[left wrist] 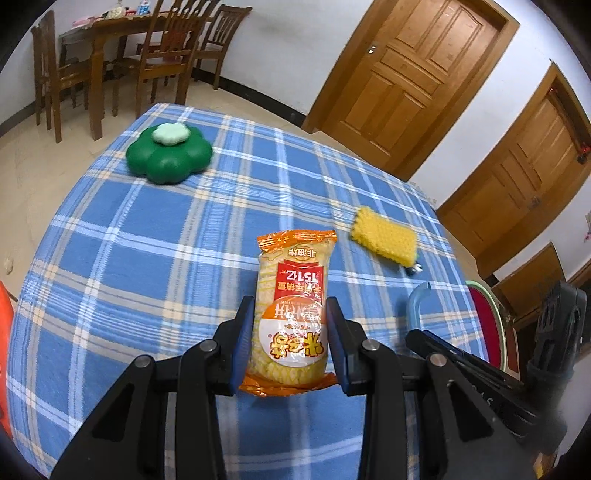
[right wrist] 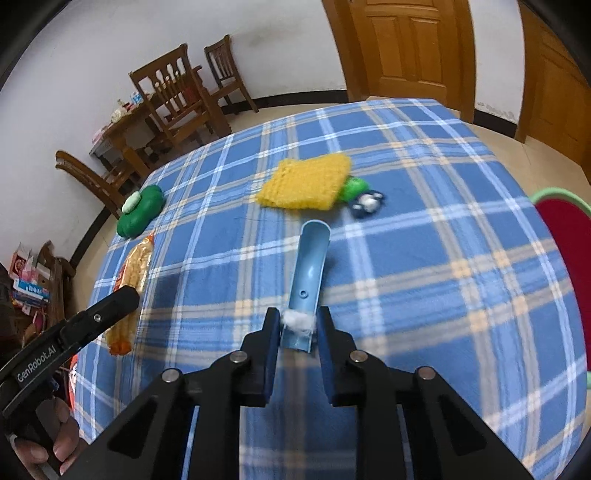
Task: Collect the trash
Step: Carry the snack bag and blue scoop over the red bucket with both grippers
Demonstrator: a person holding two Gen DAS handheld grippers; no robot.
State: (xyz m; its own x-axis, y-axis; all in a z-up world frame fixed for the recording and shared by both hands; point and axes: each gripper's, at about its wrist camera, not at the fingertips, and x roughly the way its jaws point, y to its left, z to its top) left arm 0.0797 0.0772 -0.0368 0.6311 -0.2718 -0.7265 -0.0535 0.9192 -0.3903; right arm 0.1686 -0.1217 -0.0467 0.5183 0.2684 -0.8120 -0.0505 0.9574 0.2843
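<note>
Both your wrist cameras look steeply down, close over the checked tablecloth (left wrist: 147, 258), sharing its yellow sponge (right wrist: 306, 182).

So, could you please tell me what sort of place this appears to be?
Most likely a dining room in a home: a wooden dining table with matching chairs stands by the wall, panelled wooden doors lead off, and a checked tablecloth covers the near table.
</note>
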